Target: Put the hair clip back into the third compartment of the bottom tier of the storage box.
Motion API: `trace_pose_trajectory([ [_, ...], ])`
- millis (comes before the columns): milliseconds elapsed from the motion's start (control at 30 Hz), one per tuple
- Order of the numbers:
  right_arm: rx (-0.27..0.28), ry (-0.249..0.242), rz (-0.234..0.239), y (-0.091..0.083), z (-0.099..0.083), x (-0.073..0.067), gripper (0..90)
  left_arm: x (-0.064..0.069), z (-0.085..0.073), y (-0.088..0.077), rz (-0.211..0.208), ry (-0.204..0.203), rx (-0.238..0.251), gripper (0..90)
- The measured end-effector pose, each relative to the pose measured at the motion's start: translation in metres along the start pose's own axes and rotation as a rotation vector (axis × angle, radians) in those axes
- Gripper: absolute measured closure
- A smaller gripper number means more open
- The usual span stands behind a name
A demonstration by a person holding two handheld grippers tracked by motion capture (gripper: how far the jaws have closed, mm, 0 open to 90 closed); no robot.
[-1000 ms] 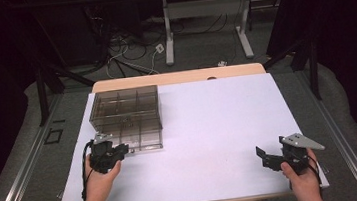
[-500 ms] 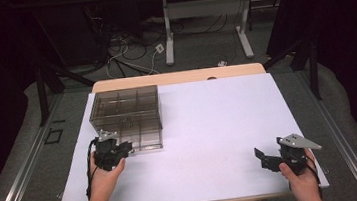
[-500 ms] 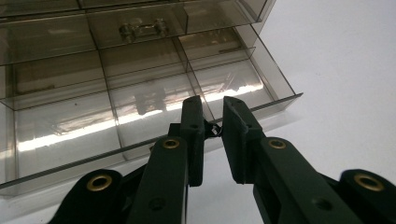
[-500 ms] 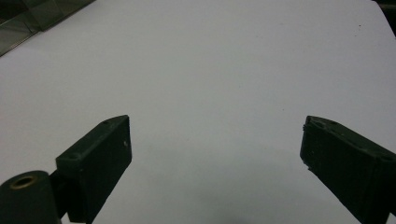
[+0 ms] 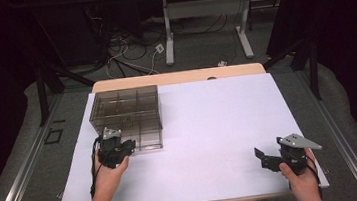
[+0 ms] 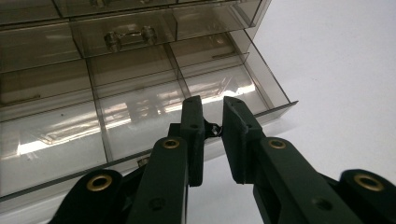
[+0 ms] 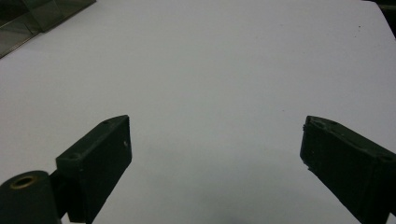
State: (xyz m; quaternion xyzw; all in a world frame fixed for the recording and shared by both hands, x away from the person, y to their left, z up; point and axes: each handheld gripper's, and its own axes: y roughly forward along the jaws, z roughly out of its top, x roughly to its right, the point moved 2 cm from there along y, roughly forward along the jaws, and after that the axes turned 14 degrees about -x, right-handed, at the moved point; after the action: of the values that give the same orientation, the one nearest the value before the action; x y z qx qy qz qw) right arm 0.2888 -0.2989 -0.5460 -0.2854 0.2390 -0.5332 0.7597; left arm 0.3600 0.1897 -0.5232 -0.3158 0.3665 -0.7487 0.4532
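Observation:
A smoky clear drawer cabinet (image 5: 125, 111) stands at the table's left rear. In the left gripper view its lowest drawer (image 6: 140, 107) sticks out toward me, divided into compartments. My left gripper (image 6: 212, 116) has its jaws nearly together on a small dark handle (image 6: 214, 129) at that drawer's front wall. In the high view the left gripper (image 5: 130, 146) sits at the cabinet's near edge. My right gripper (image 5: 262, 158) rests at the table's near right, far from the cabinet. In its own view the right gripper (image 7: 215, 140) stands wide open over bare white table.
The white table top (image 5: 219, 126) stretches between the two hands. A wooden strip (image 5: 179, 77) runs along the far edge. Cables and desk legs (image 5: 169, 36) lie on the floor beyond. Another drawer's clear handle (image 6: 126, 37) shows higher up the cabinet.
My left hand has shifted slightly right, closer to the cabinet's near edge. The right hand and the cabinet have not moved.

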Motion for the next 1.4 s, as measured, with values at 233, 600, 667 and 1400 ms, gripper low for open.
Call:
trace_pose_trajectory([
  [233, 0.004, 0.004, 0.002, 0.0, 0.0, 0.0, 8.4, 0.001, 0.004, 0.004, -0.001, -0.002, 0.003, 78.9],
  [600, 0.011, 0.012, 0.007, 0.0, 0.0, 0.001, 8.4, 0.011, 0.013, 0.015, 0.001, 0.026, -0.001, 78.9],
  [667, 0.01, 0.005, 0.0, 0.0, 0.0, 0.002, 8.4, 0.012, 0.015, 0.018, 0.0, 0.032, 0.0, 78.9],
  [1400, 0.012, 0.009, -0.002, -0.001, -0.001, 0.003, 8.4, 0.019, 0.021, 0.037, 0.012, 0.028, -0.034, 78.9],
])
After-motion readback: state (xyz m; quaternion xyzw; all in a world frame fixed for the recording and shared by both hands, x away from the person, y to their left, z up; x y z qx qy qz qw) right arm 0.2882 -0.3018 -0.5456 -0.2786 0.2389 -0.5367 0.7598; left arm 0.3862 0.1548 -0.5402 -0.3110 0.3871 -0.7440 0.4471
